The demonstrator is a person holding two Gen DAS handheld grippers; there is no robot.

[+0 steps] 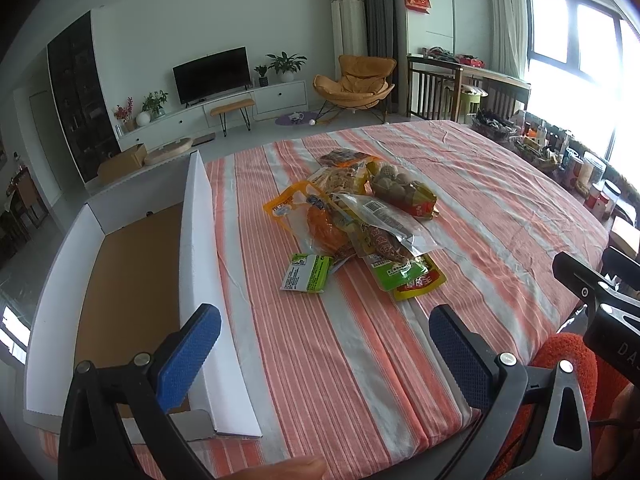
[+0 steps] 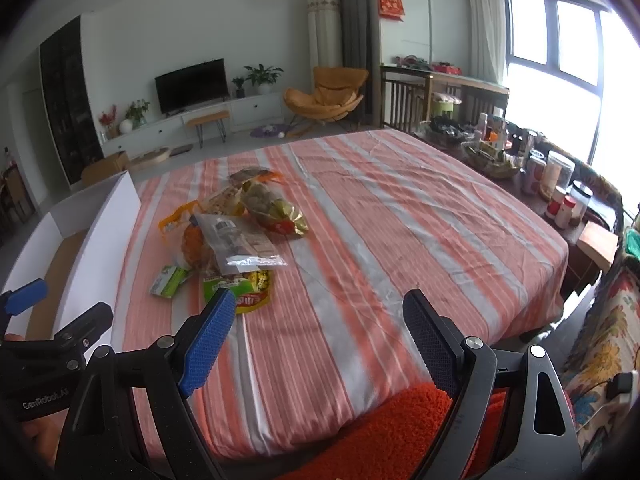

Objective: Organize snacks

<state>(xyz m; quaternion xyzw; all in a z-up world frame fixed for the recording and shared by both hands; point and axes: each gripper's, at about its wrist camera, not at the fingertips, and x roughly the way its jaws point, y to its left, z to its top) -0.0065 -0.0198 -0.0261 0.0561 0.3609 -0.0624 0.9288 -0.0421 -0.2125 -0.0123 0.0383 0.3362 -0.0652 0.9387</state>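
A pile of snack packets (image 1: 360, 220) lies mid-table on the striped cloth; it also shows in the right wrist view (image 2: 236, 232). A small green packet (image 1: 306, 273) lies apart at the pile's near left, also seen in the right wrist view (image 2: 170, 280). A white-walled cardboard box (image 1: 132, 280) with a brown floor stands open at the table's left, also in the right wrist view (image 2: 92, 240). My left gripper (image 1: 324, 352) is open and empty, near the front edge beside the box. My right gripper (image 2: 320, 340) is open and empty, short of the pile.
The striped tablecloth (image 1: 500, 220) covers the table. Jars, bottles and baskets (image 2: 532, 168) crowd the far right side. An orange fuzzy cushion (image 2: 392, 432) sits below the front edge. A living room with TV and chair lies beyond.
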